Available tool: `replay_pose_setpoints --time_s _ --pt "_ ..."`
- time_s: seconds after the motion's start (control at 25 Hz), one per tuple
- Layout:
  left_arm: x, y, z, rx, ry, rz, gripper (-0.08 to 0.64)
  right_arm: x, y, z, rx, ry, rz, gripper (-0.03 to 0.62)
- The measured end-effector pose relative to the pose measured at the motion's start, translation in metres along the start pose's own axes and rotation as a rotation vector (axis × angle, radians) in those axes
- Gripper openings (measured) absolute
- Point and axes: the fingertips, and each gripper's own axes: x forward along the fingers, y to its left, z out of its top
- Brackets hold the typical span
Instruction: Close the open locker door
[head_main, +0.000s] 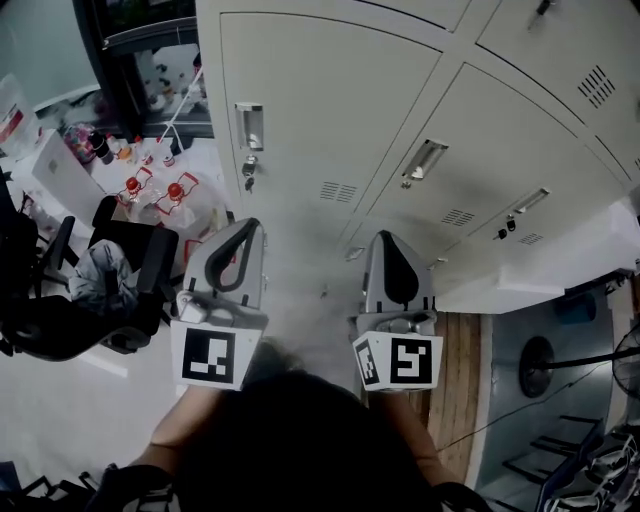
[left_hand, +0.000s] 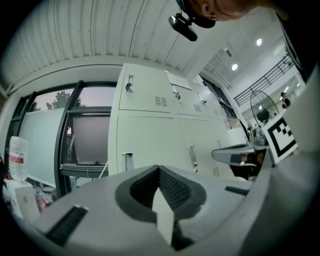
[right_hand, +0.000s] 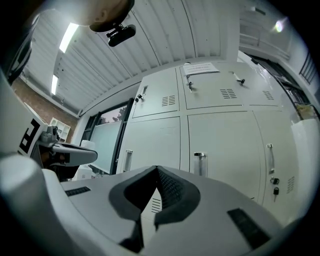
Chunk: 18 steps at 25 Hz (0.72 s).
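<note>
Ahead, our pale locker door stands swung out at right. Fingers of our left gripper and right gripper meet, empty.

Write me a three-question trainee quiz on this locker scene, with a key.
1. True or false: the left gripper is clamped on a locker handle.
2. The jaws of the right gripper are: A) wide apart; B) together, with nothing between them; C) shut on a key.
3. In the head view, on which side of the lockers do the red-capped bottles stand?
Key: 1 false; 2 B; 3 the left.
</note>
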Motion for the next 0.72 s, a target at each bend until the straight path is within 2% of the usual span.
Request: replay_pose_setpoints --time_s 0.36,0.72 --pt "-0.024 -0.023 0.001 0.014 0.015 0.014 -0.002 -0.027 0.0 0.004 -0.007 -0.017 0.036 0.017" --pt "-0.029 -0.033 0.004 0.044 0.029 0.004 -0.002 -0.035 0.003 0.004 0.029 -0.034 0.049 0.017"
